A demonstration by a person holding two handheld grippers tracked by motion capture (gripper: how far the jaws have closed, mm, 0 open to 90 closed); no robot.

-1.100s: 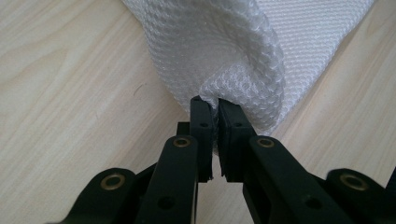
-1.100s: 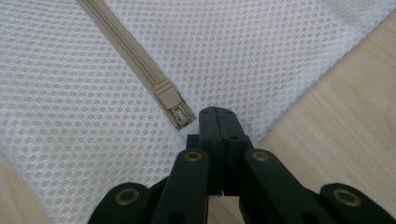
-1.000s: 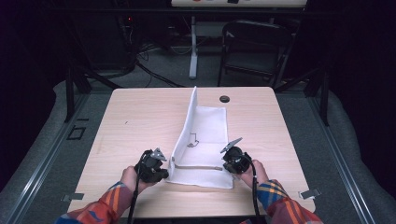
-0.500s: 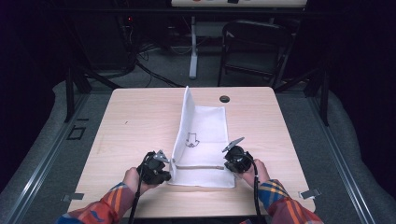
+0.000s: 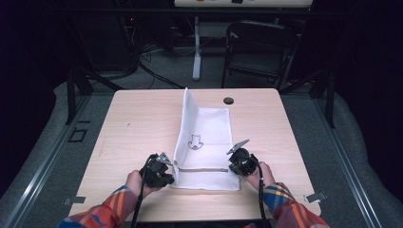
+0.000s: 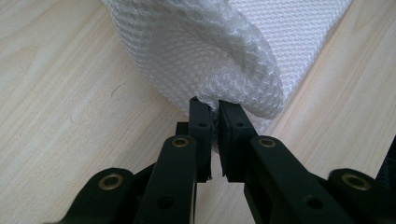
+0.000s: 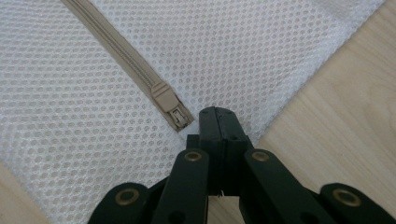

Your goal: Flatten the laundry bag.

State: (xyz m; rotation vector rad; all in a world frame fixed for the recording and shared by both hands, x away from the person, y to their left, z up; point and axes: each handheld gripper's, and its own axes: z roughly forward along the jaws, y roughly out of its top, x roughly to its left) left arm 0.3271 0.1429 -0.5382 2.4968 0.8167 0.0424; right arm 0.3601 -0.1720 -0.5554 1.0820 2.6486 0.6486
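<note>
Two grippers are engaged with a white mesh laundry bag (image 5: 204,142) that lies lengthwise along the middle of the wooden counter (image 5: 138,128). In the left gripper view, the left gripper (image 6: 214,112) is seen closed on a bunched fold of the mesh at the bag's near left edge, the fabric pinched between the fingers (image 6: 201,121). In the right gripper view, the right gripper (image 7: 218,116) is seen fully closed, its tips resting on the mesh just beside the beige zipper pull (image 7: 169,103); whether a thin layer of mesh is caught between the fingers cannot be told. In the high view, the bag's left side is seen raised into an upright flap, while the rest lies flat.

Several risks can be judged from this. The left grip is taken on a small amount of slippery weave close to the edge, so the fabric could be pulled free if the fold is carried over too quickly. If nothing is actually held on the right, the bag would not be anchored and could be dragged across the counter instead of folding. The open mesh could also be snagged on a finger tip, and the zipper pull could be caught or bent if the right gripper is slid across it.
</note>
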